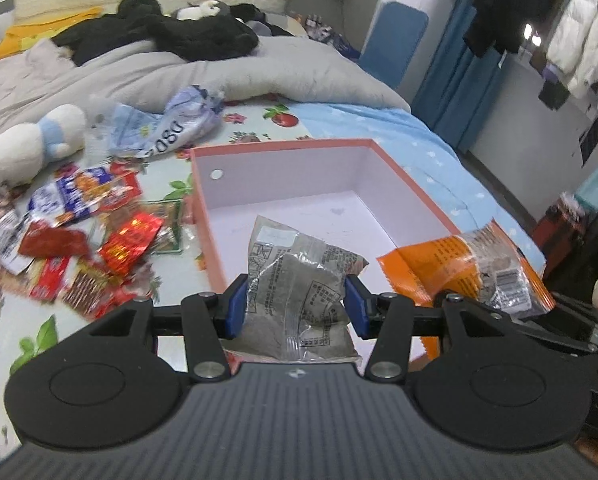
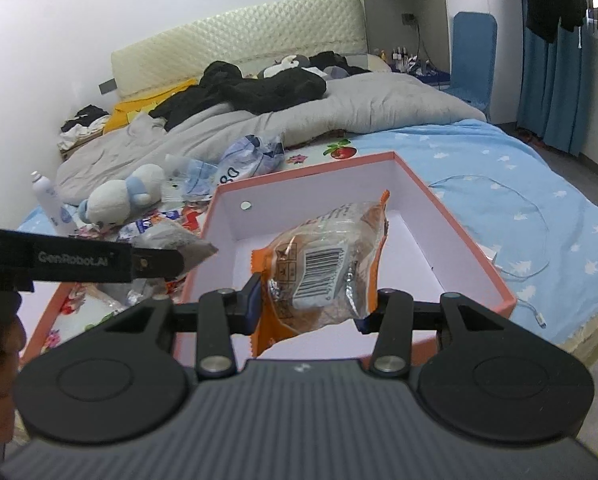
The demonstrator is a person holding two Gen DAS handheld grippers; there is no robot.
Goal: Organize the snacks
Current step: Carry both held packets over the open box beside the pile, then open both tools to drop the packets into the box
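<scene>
1. Left claw (image 1: 295, 306) was clamped partway closed on a grey-brown snack packet (image 1: 299, 296), blue pads pressing in on both of its sides. The packet stood more or less upright between them, long axis running up and away from the claw, top end leaning out over the near edge of the box.
2. Right claw (image 2: 311, 306) was doing the same with an orange snack packet (image 2: 323, 268): squeezed at both sides, barcode facing the camera. Its long axis was tilted, with the crimped top corner pointing up and to the right, over the inside of the box.
3. The pink box (image 1: 207, 216) sat open on the bed with white walls and a white floor; nothing lay in it as far as I could see. Both packets were held in the air above its near part, not resting on it.
4. From the left wrist view, the orange packet showed up off to the right, near the box's right corner.
5. The leftover pile of snacks (image 1: 79, 232) was spread on the floral sheet left of the box, with a white-and-blue plush toy (image 1: 31, 144) just behind it.
</scene>
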